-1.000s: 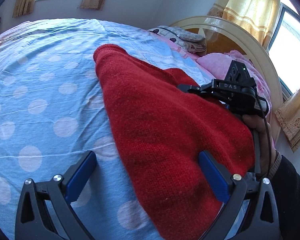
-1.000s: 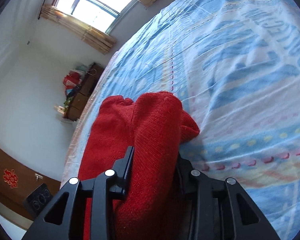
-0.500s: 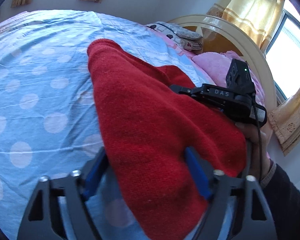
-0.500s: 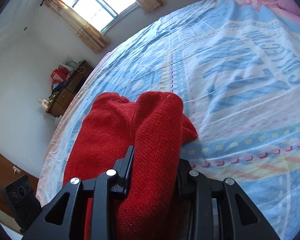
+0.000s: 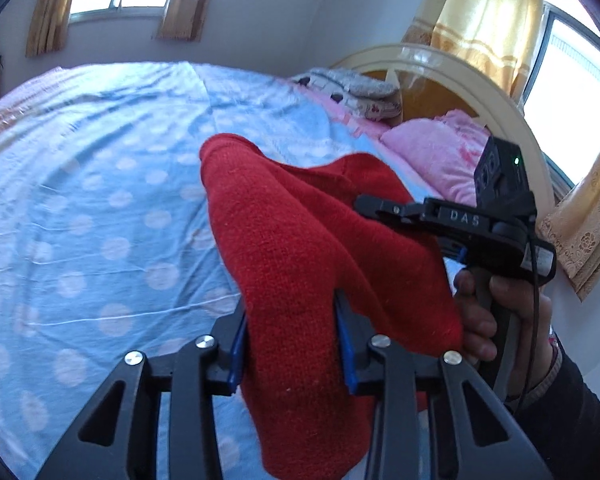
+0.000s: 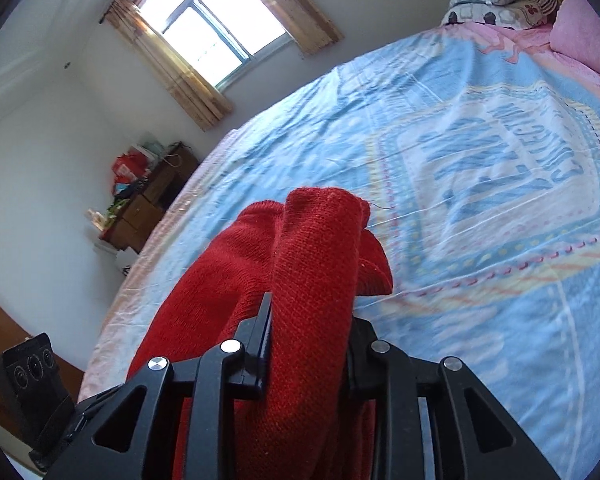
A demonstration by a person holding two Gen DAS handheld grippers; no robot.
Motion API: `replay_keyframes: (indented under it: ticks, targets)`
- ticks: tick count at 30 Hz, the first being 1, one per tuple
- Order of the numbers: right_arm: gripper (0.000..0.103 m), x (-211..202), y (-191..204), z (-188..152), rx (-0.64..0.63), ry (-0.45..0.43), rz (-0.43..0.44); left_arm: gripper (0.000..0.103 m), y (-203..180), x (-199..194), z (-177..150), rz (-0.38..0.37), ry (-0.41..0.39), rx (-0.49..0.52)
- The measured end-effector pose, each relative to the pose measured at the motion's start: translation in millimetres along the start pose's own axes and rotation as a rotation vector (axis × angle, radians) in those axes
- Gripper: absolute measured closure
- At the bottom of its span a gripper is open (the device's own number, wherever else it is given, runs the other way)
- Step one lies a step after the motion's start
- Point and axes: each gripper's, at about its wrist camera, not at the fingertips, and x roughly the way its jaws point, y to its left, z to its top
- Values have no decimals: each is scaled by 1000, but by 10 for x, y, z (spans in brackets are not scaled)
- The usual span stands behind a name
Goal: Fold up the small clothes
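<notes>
A red knit garment (image 5: 292, 240) hangs between both grippers above the bed. My left gripper (image 5: 290, 320) has its blue pads pressed on a thick fold of it, and its jaws are closing. In the left wrist view my right gripper (image 5: 364, 202) holds the garment's other edge further right, carried by a person's hand (image 5: 480, 320). In the right wrist view the red knit (image 6: 312, 248) fills the gap of my right gripper (image 6: 310, 312). These jaws are closing on it too. The garment's far end droops toward the sheet.
A blue dotted sheet (image 5: 100, 200) with a printed emblem (image 6: 480, 160) covers the bed. Pink bedding (image 5: 432, 148), a patterned pillow (image 5: 352, 88) and a curved headboard (image 5: 440, 64) lie at the head. A cluttered wooden dresser (image 6: 152, 200) stands by the wall.
The left jaws went from wide open around the red knit to pressed on it. Both grippers rose, lifting the garment off the sheet. The right grip stayed on the fabric.
</notes>
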Motion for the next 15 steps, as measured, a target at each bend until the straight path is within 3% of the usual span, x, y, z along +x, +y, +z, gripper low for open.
replay_keyframes:
  ticks: [8, 15]
  targets:
    - [75, -101, 367, -273, 37, -10, 127, 65, 109, -474, -255, 39, -48, 1]
    - [75, -30, 751, -562, 14, 10, 167, 65, 179, -782, -410, 106, -60, 5]
